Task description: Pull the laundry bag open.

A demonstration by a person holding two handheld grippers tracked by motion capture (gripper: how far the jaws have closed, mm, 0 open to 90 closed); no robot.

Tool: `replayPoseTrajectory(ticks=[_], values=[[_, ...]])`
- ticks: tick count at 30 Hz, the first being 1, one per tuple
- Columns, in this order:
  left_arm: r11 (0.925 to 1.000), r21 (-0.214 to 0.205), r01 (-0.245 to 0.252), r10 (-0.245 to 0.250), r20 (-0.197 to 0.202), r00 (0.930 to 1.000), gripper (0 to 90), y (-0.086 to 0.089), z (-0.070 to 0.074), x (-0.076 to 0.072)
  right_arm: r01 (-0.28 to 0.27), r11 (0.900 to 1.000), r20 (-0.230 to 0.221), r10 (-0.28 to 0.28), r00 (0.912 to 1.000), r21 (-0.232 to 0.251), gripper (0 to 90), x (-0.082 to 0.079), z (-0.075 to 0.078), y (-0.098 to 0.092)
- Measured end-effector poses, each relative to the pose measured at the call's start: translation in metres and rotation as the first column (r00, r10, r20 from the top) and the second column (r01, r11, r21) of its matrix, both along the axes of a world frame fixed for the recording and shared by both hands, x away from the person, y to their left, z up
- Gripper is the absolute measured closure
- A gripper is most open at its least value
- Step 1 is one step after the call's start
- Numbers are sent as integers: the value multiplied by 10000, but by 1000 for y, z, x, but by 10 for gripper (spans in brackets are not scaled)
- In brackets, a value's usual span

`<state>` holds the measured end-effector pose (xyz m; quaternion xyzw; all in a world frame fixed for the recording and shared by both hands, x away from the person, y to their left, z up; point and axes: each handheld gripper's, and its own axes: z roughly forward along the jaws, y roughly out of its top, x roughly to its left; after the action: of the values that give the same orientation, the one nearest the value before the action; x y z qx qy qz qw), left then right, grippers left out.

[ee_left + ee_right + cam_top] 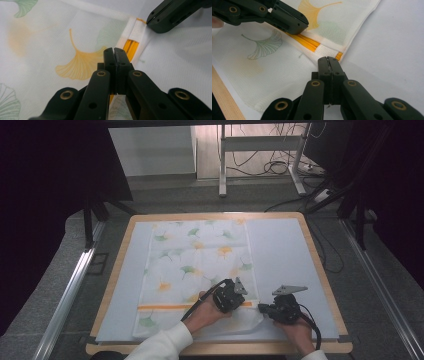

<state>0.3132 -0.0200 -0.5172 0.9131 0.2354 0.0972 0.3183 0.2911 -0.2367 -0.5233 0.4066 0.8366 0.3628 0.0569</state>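
Item: ginkgo-print cloth (200, 265), near-right corner; my left gripper (231, 296) and right gripper (276, 310) clenched empty; I judge regrasping comes next

Both hand-held tools are matte black: the left gripper (246, 299) and the right gripper (261, 308) each carry a grey three-cornered plate on top and trail a black cable. Their linkages show brass-coloured rivets. The person's left arm wears a white sleeve (162, 344).
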Motion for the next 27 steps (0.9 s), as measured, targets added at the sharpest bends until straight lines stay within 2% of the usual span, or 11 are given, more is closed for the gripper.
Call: replayPoseTrajectory(ticks=[22,24,27], values=[[9995,-75,-300,298,-201,9994,900,25,-1,-3,7,10000,-30,-7,10000,55,898,0,0,0],[9996,49,-271,271,-109,9996,900,27,0,-4,6,10000,-26,-6,10000,57,898,0,0,0],[9995,-18,-315,315,-145,9994,900,30,-1,-4,18,10000,-27,-18,10000,53,898,0,0,0]])
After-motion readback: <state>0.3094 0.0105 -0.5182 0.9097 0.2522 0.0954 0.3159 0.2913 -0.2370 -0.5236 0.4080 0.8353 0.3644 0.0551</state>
